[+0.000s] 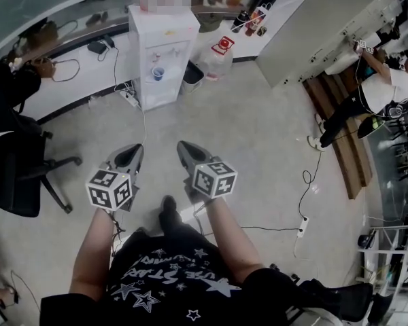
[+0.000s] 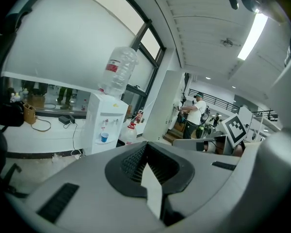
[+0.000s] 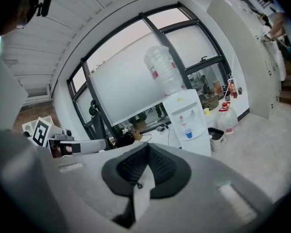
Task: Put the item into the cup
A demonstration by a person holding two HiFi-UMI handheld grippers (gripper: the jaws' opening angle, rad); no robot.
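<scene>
A small blue cup [image 1: 158, 73] stands in the tap recess of a white water dispenser [image 1: 164, 32] across the floor, some way ahead of both grippers. The same cup [image 2: 104, 137] shows in the left gripper view, and the cup [image 3: 187, 132] shows in the right gripper view. My left gripper [image 1: 131, 149] and right gripper [image 1: 182, 145] are held side by side at waist height, both pointing at the dispenser. The left gripper [image 2: 146, 144] is shut, pads meeting. So is the right gripper [image 3: 147, 145]. A pale sliver shows in each jaw gap; I cannot tell whether it is an item.
A black office chair [image 1: 17, 172] stands at the left. A waste bin [image 1: 192, 75] and a large water jug [image 1: 217, 56] sit right of the dispenser. A cable with a power strip [image 1: 302, 226] lies on the floor at the right. A person [image 1: 377, 90] bends by a counter, beside wooden planks [image 1: 340, 128].
</scene>
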